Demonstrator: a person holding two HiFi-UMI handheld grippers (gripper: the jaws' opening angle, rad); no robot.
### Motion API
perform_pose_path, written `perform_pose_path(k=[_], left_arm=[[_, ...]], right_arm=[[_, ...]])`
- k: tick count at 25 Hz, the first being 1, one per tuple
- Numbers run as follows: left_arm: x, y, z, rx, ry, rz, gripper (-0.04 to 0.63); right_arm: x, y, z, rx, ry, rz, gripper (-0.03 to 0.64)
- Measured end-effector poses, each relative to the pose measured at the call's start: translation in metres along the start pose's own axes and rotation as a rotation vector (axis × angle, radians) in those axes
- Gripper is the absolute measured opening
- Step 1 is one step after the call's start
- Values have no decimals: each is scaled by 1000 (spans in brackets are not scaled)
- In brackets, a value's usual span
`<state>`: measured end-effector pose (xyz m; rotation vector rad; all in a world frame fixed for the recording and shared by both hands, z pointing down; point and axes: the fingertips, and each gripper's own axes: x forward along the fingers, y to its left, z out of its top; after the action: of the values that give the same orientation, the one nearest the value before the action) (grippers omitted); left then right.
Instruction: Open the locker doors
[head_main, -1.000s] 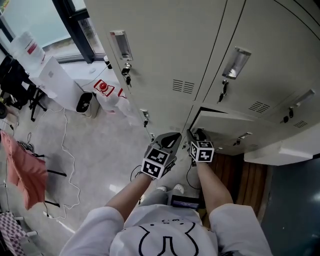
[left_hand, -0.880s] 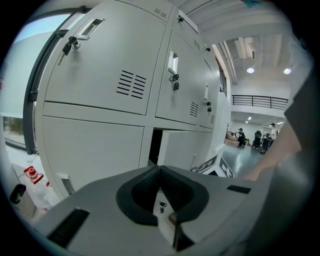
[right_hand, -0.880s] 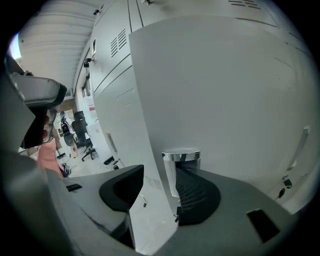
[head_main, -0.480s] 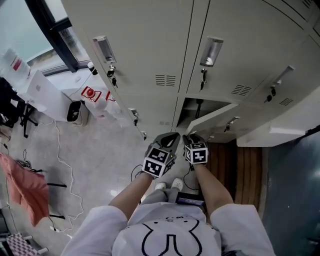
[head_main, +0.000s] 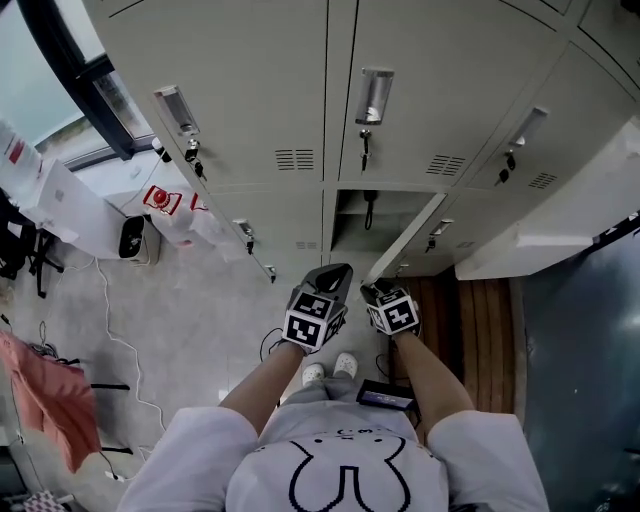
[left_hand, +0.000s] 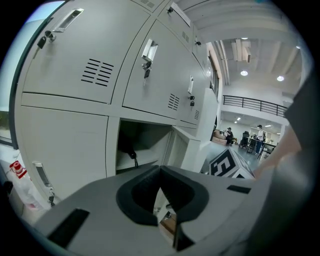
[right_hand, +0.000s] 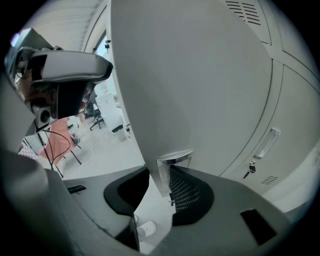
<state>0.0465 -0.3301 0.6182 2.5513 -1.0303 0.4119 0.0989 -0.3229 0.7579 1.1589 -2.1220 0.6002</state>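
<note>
The lower middle locker (head_main: 365, 215) stands open, with a dark hook or cable hanging inside. Its grey door (head_main: 405, 238) swings out toward me and to the right. My right gripper (head_main: 373, 291) is at the door's free edge. In the right gripper view the metal handle (right_hand: 167, 170) sits between the pads, which have just been closing on it and touch both sides. My left gripper (head_main: 342, 272) hovers just left of it, shut and empty. In the left gripper view the left gripper (left_hand: 160, 169) faces the open compartment (left_hand: 142, 150).
Closed locker doors with keys in their locks (head_main: 365, 140) surround the open one. A larger door (head_main: 560, 220) hangs open at the right above a wooden floor strip (head_main: 490, 310). A white bag with red print (head_main: 160, 200), a floor cable (head_main: 120, 345) and a red cloth (head_main: 45, 395) lie left.
The lower locker door has swung further open toward me with the right gripper at its edge. Both grippers have drawn back from the lockers.
</note>
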Motion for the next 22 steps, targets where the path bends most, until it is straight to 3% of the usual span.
perform_pose_path(k=[4, 9, 16, 22], left_arm=[[15, -18, -3, 18, 25, -36, 15], [31, -45, -6, 35, 45, -91, 15], [47, -81, -6, 71, 59, -158, 15], [52, -95, 2, 100, 58, -184, 15]], right_arm=[[-20, -7, -20, -50, 52, 25, 120], [-49, -23, -51, 1, 86, 9, 118], [-88, -57, -88, 15, 137, -112, 75], [-123, -97, -113, 98, 151, -267, 34]])
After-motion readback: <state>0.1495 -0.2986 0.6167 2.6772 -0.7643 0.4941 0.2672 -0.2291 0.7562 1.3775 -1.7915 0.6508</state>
